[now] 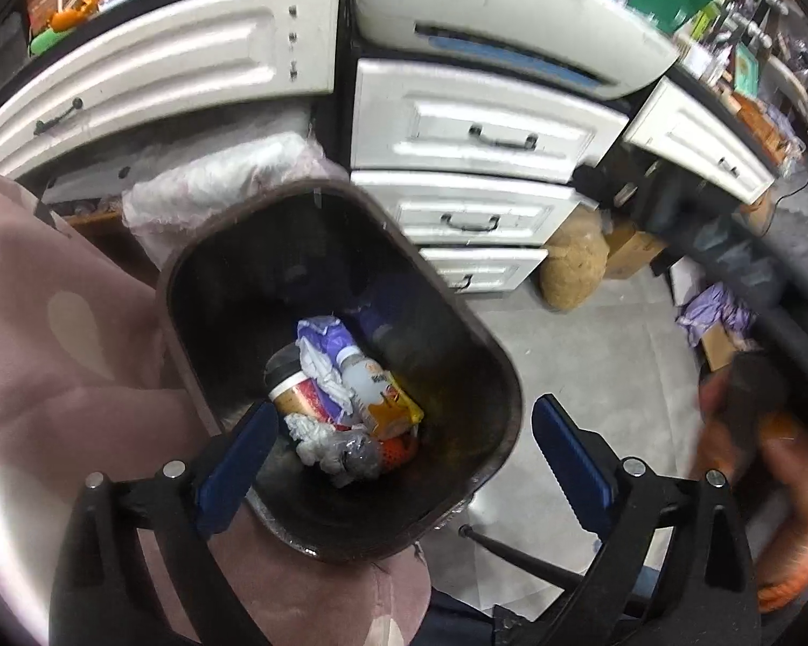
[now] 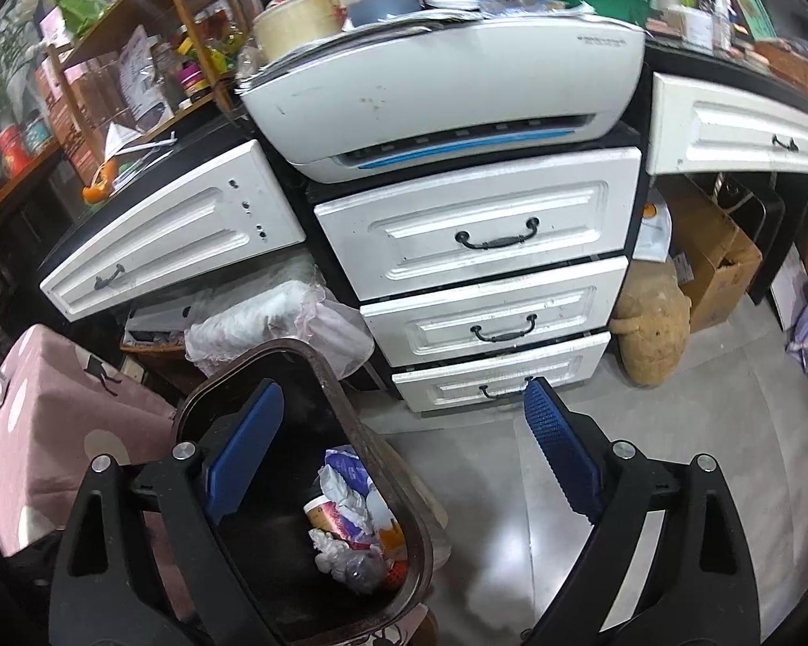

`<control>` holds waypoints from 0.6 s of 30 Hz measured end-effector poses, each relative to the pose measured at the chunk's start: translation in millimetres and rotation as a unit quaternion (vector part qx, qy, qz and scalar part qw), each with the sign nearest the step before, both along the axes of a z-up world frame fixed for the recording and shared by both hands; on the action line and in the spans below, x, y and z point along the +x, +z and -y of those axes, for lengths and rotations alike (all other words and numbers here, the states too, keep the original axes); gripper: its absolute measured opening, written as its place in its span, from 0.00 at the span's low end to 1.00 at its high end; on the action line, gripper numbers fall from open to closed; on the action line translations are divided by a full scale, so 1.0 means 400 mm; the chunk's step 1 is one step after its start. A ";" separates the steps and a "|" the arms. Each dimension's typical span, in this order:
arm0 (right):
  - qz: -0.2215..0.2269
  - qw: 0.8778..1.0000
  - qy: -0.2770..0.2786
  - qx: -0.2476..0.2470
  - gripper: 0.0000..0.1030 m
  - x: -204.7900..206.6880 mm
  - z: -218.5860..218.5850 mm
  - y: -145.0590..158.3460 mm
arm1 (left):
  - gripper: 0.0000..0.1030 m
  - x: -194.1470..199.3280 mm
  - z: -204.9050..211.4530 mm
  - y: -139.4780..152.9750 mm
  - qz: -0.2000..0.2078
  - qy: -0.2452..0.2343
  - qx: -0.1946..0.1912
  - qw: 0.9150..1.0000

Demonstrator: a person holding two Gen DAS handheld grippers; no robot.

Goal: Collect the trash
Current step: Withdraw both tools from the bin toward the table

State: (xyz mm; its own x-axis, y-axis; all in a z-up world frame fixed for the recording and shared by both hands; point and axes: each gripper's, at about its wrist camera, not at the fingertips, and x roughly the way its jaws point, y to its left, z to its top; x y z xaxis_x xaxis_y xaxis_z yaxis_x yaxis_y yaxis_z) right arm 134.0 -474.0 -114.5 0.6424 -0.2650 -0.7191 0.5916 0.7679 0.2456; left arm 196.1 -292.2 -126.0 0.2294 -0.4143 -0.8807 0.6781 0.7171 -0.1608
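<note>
Left wrist: white drawers behind; we saw left gripper spread wide, empty, over dark bin holding trash. Bottle label unreadable.
Right wrist: right gripper also wide, empty, straddling bin rim. Risk we judged: finger catches rim, tips bin.

Left claw with black triangular arms, 2 ribbed blue pads, silver screws at pivots, right claw of identical black and blue build
</note>
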 end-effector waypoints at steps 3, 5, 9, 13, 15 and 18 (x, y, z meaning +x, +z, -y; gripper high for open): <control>0.001 1.000 0.004 0.004 0.88 0.001 -0.004 -0.002 | 0.92 -0.017 -0.039 0.067 0.016 -0.003 -0.029 0.999; 0.007 1.000 0.014 0.001 0.88 0.001 -0.015 0.003 | 0.93 -0.032 -0.078 0.113 0.029 -0.007 -0.048 0.998; 0.036 0.999 0.038 -0.009 0.91 -0.004 -0.042 0.029 | 0.94 -0.050 -0.172 0.183 0.066 0.001 -0.066 0.996; 0.050 0.995 0.082 -0.032 0.92 0.003 -0.091 0.062 | 0.94 -0.064 -0.272 0.230 0.119 0.034 -0.067 0.990; 0.054 0.992 0.111 -0.040 0.92 0.011 -0.125 0.076 | 0.94 -0.063 -0.320 0.245 0.141 0.054 -0.063 0.987; 0.060 0.987 0.142 -0.044 0.92 0.017 -0.168 0.093 | 0.94 -0.057 -0.404 0.268 0.178 0.092 -0.053 0.978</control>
